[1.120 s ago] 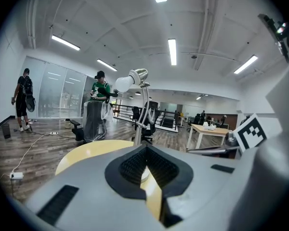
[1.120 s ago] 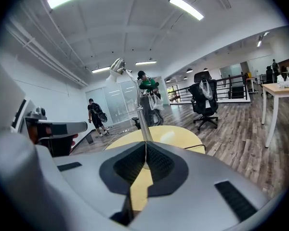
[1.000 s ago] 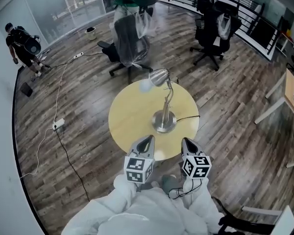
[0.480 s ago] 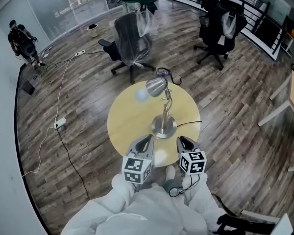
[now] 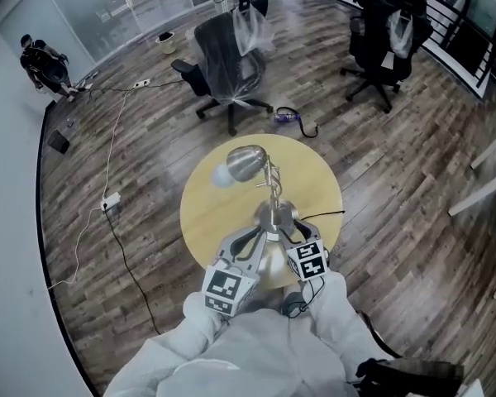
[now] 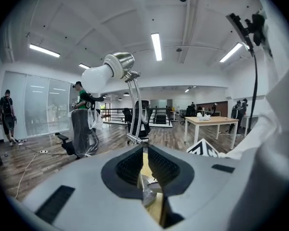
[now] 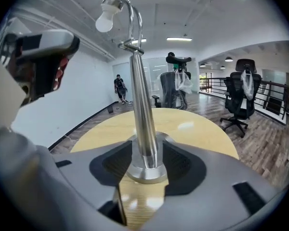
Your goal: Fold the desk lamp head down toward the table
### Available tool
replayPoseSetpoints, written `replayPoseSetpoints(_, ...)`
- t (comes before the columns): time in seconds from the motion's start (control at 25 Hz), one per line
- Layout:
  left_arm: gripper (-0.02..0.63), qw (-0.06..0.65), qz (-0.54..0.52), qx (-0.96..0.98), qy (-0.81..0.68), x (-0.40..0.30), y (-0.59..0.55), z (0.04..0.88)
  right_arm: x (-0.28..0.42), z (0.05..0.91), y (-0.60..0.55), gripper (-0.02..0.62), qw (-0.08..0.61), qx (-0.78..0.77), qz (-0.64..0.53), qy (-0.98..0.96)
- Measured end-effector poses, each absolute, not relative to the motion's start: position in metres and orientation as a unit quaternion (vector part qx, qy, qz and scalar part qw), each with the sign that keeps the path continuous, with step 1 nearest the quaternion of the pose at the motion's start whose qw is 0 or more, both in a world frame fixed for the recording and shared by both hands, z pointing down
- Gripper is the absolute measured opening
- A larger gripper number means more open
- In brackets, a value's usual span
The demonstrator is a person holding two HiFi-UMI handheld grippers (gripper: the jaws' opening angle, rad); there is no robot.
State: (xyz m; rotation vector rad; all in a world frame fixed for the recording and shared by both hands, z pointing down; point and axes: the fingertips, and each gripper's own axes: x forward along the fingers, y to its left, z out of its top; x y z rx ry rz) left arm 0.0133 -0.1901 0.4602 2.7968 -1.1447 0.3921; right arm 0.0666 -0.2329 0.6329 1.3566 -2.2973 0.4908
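Looking down in the head view, the left gripper [image 5: 255, 238] and the right gripper [image 5: 286, 227] sit side by side over the near edge of the round yellow table [image 5: 207, 213]. Both point at the desk lamp [image 5: 274, 212]. White sleeves [image 5: 335, 313] lead up to them from the bottom of the frame. The lamp stands at the table's near right, just ahead of the jaws, with its head [image 5: 246, 162] raised and aimed left. There's wood-plank floor [image 5: 397, 164] all round, a plastic-wrapped office chair [image 5: 227, 64] beyond the far side, and a power strip [image 5: 110, 202] off to the left.

Over to the left gripper view: the jaws are pinched to a thin slit with nothing between them. The lamp rises just beyond, its bulb [image 6: 95, 78] high on the left.

Right gripper view now: the jaws have just been opening and stand wide. The chrome stem [image 7: 142, 105] is right between them, above its base [image 7: 145, 170]. A gap shows on either side, so the pads are not pressing. The tabletop spreads beyond, with a white wall [image 7: 86, 105] on the left and a black chair [image 7: 243, 97] far right.
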Motion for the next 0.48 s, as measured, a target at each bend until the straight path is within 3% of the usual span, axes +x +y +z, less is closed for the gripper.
replayPoseSetpoints(0.28,0.138,0.047,0.117,0.913,-0.388,0.038,-0.209,0.449,0.051,0.650,-0.264,0.195,0.237,0.431,0.140,-0.860)
replayPoseSetpoints(0.48,0.152,-0.012,0.089,0.879,-0.469,0.047,-0.233,0.417,0.051,0.671,-0.265,0.195,0.277,0.403,0.120,-0.864)
